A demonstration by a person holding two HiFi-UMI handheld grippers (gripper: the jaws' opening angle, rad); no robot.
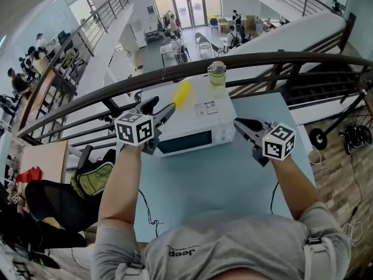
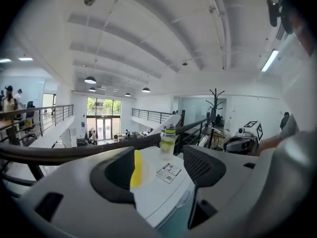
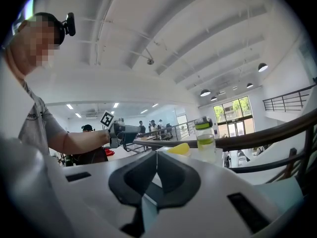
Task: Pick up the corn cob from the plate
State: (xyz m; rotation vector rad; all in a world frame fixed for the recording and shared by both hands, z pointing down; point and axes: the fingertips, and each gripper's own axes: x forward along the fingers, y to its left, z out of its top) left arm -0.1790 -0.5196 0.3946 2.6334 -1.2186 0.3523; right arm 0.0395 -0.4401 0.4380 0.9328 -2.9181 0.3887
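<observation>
On top of the microwave, toward its left rear corner, lies the corn cob, a yellow stick of a thing tilted a little off the microwave's long edge. It seems to rest on a pale plate, though white on white makes the rim hard to trace. By the look of it the cob is light and stiff, rounded and probably a bit smooth, so it could roll or squirt sideways if pinched near an end. I judge the safest hold to be across its middle, with the jaws set square to its length.

The left gripper hangs just in front of the microwave's left end, its jaws spread wide with nothing between the pads. From its own view the cob shows just past the left jaw, not yet inside the gap. The right gripper sits off the microwave's right front corner with its jaws pressed together on nothing.

At the microwave's back edge, right of the cob, stands a clear bottle with a green lid. It looks tall and easy to tip, so a reach should keep left of it. A printed sticker lies flat on the microwave's top between the two. Behind the microwave runs a dark railing, with a drop beyond it. The microwave itself stands on a light blue table.
</observation>
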